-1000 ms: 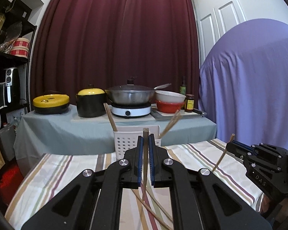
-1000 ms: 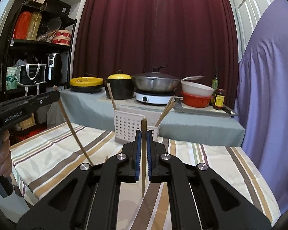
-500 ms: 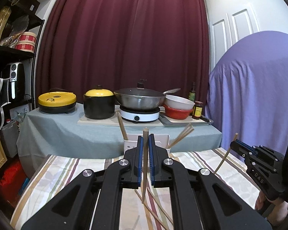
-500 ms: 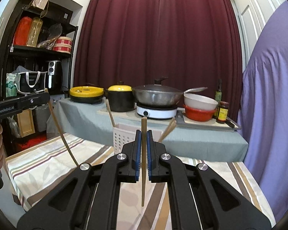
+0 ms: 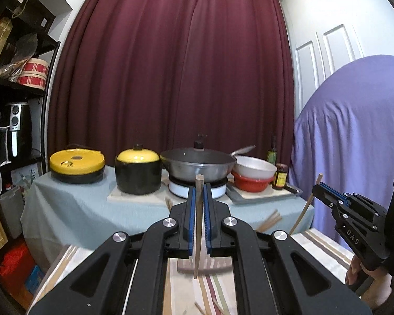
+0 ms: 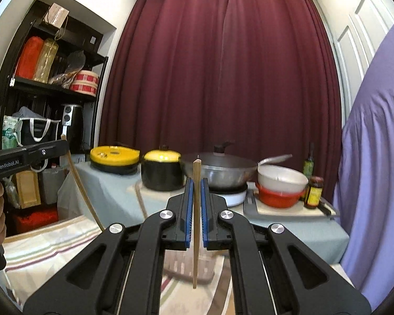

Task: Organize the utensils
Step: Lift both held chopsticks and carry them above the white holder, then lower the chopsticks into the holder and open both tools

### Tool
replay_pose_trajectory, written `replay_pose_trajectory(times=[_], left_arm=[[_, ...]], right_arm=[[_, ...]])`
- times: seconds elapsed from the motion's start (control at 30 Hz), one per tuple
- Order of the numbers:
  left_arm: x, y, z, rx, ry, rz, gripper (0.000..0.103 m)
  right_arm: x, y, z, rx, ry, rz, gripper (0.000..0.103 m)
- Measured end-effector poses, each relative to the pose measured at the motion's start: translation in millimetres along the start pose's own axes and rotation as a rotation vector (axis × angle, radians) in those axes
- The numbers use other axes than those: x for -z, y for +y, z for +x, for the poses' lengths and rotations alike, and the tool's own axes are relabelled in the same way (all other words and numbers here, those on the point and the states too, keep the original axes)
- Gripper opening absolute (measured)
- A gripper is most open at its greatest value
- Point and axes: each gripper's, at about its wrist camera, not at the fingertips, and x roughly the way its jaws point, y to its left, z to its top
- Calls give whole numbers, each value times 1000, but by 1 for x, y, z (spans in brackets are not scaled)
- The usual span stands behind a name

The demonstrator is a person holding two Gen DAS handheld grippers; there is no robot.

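**Both chopsticks lifted clear, basket now below**

The left gripper (image 5: 197, 197) is pinched on a wooden chopstick (image 5: 197, 225), which stands upright between its blue pads with its lower end hanging free above the striped tablecloth (image 5: 325, 244). The right gripper (image 6: 195, 194) is pressed on a second chopstick (image 6: 196, 223) in the same upright way.

Compared with a second ago, both hands have risen. The white slotted basket (image 6: 189, 265), which then stood plainly ahead of the jaws on the near table, now sits low in each view, mostly hidden behind the gripper bodies and blurred in the right wrist view. The far table with the yellow-lidded pot (image 5: 138, 172) and the wok (image 5: 198, 164) now fills the middle of the picture. Each chopstick has kept its place in its jaws, so neither grip seems to have slipped.

More chopsticks (image 5: 269, 220) already lean out of the basket, and a few loose ones (image 5: 205, 307) lie on the cloth at the near edge.

The lift likely puts the two lower tips above the basket rim. The next move calls for bringing each tip over the basket opening and lowering it before letting go; released too high, a stick could tip out.
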Motion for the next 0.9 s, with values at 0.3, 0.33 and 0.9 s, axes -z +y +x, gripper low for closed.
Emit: replay_pose_trajectory(times=[0.3,0.33,0.9], left_arm=[[-31,7,46,-19,-70,-5,7],[-33,8,53,-20,-66,-11,7],[1,13,128,-37,22,-14,7]], right_arm=[[-20,-13,56,10,-49,0,6],[-21,-14,62,11,-51,3,6],[20,-25,146,19,49,30,6]])
